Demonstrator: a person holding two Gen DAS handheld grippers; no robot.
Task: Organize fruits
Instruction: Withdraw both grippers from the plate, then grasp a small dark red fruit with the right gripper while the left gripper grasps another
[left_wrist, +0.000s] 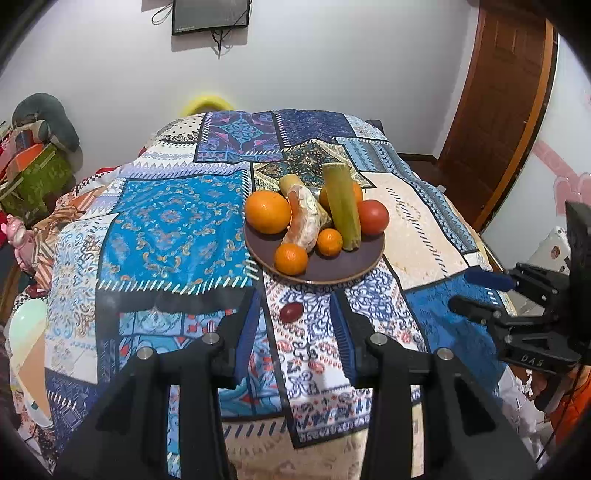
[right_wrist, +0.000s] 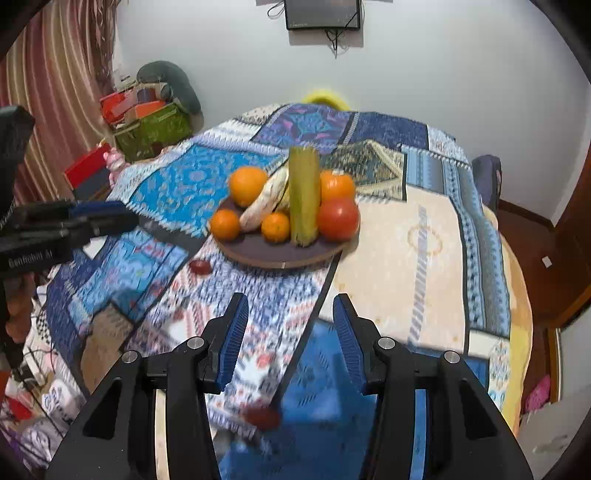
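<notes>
Glossy patterned cloth, matt dark wooden-edged plate, smooth-skinned tomato.

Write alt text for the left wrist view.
A brown plate piled with oranges, a tomato and other produce sits on a patterned cloth. The open left gripper frames a small red fruit lying before the plate.

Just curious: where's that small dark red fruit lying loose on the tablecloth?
In the left wrist view, the small dark red fruit lies on the patterned tablecloth, just before the brown plate.
</notes>
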